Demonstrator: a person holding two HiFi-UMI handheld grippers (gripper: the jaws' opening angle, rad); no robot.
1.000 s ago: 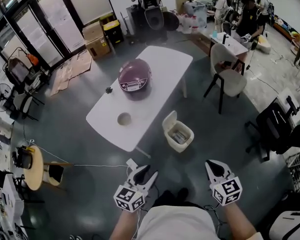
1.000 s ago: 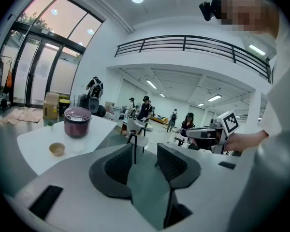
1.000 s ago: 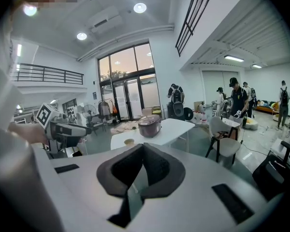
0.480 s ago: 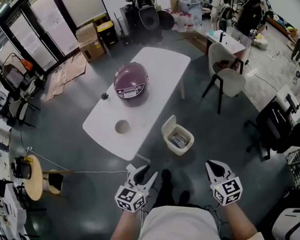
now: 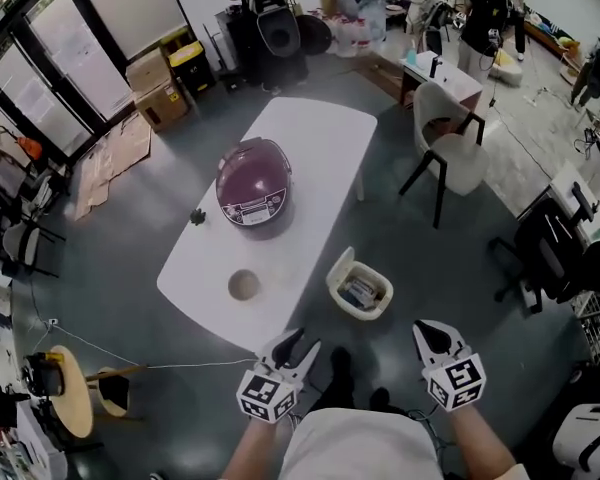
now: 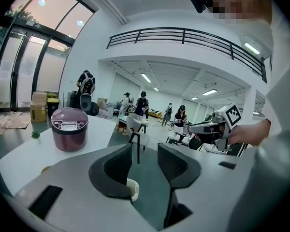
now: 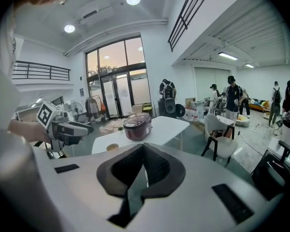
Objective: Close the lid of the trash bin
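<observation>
The cream trash bin (image 5: pixel 356 310) stands on the grey floor beside the white table's near corner. Its lid (image 5: pixel 342 268) stands up at the bin's left side and there is litter inside. My left gripper (image 5: pixel 293 348) is open and empty, a short way in front of the bin and to its left. My right gripper (image 5: pixel 436 340) is shut on nothing, in front of the bin and to its right. In the left gripper view the bin's rim (image 6: pixel 133 189) peeks from behind the left jaw. Both grippers are apart from the bin.
A white table (image 5: pixel 315 138) carries a purple rice cooker (image 5: pixel 253 181), a round tan disc (image 5: pixel 244 285) and a small dark object (image 5: pixel 195 215). A white chair (image 5: pixel 457 158) stands to the right. My dark shoes (image 5: pixel 340 373) show on the floor. Several people stand at the far end.
The bin and table have come nearer to both grippers in the head view as I moved forward. Both grippers keep their poses and their jaws look unchanged.
</observation>
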